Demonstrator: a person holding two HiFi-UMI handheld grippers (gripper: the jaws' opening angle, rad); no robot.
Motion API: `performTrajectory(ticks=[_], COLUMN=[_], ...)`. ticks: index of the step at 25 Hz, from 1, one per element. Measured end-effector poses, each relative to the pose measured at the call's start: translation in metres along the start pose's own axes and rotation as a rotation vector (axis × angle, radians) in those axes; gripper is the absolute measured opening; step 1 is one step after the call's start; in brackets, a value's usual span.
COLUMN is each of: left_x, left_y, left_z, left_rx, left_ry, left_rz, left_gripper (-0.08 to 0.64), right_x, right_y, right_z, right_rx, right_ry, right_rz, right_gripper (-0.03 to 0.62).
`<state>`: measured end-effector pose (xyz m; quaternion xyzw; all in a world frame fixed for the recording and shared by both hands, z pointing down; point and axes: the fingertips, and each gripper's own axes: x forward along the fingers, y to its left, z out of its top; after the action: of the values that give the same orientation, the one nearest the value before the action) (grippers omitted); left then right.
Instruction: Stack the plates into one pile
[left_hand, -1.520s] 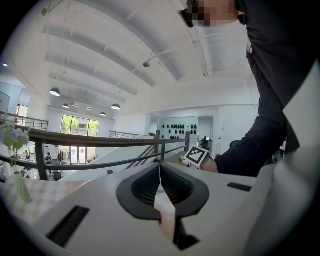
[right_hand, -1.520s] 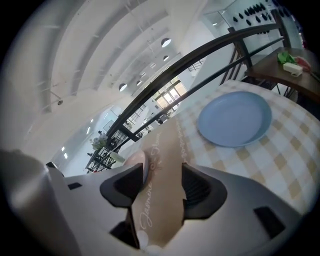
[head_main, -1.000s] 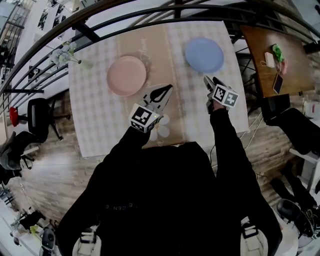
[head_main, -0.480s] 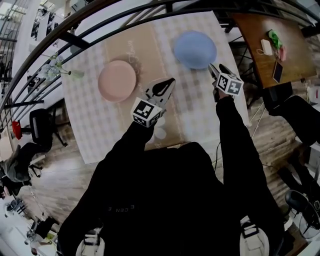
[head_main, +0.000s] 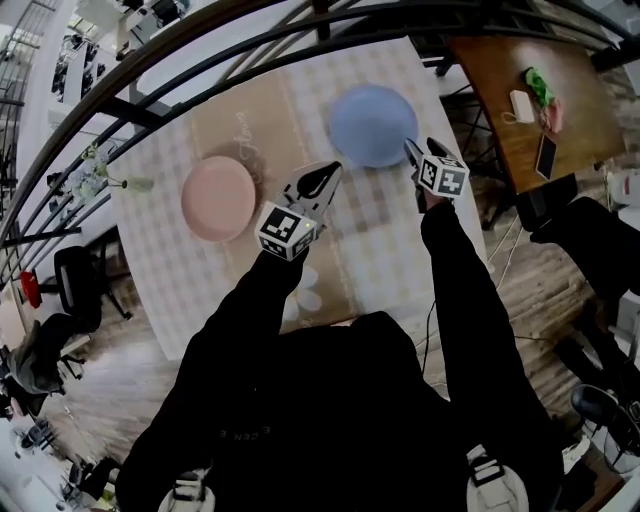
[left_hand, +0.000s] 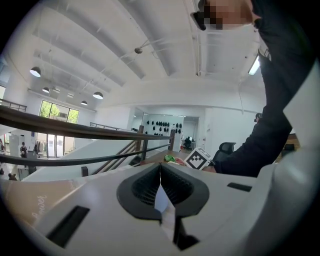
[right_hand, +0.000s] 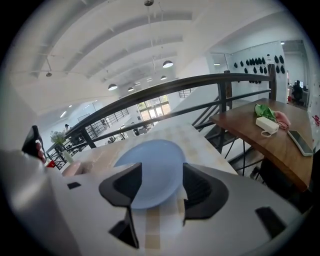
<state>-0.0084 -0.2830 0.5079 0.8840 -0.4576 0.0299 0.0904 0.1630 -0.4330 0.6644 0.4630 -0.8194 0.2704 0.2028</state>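
Left fingers together over checked tablecloth

Just ahead of the right gripper, whose jaws have just been opening with the rim showing between them ungripped, the blue plate looks smooth and matt; the pink plate left of the left gripper has the same dull finish. Both grippers have matt white plastic shells and dark ribbed pads. Under them lies checked cloth with a tan runner. Beyond runs a dark metal railing; right of the right gripper stands a brown wooden table
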Motion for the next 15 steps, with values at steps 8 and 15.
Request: performTrajectory(ticks=[8, 15], left_x=[0.044, 0.079], left_y=[0.020, 0.027], left_z=[-0.008, -0.025], left_rx=[0.047, 0.070], left_ry=[0.025, 0.049], left_rz=[-0.030, -0.065], left_gripper=[0.020, 0.020], right_x=[0.030, 0.060], right_y=[-0.020, -0.024], right_z=[-0.006, -0.010], right_rx=[0.035, -0.010], right_ry=[0.015, 0.030], right_rz=[-0.009, -0.005], right_gripper=[0.261, 0.236])
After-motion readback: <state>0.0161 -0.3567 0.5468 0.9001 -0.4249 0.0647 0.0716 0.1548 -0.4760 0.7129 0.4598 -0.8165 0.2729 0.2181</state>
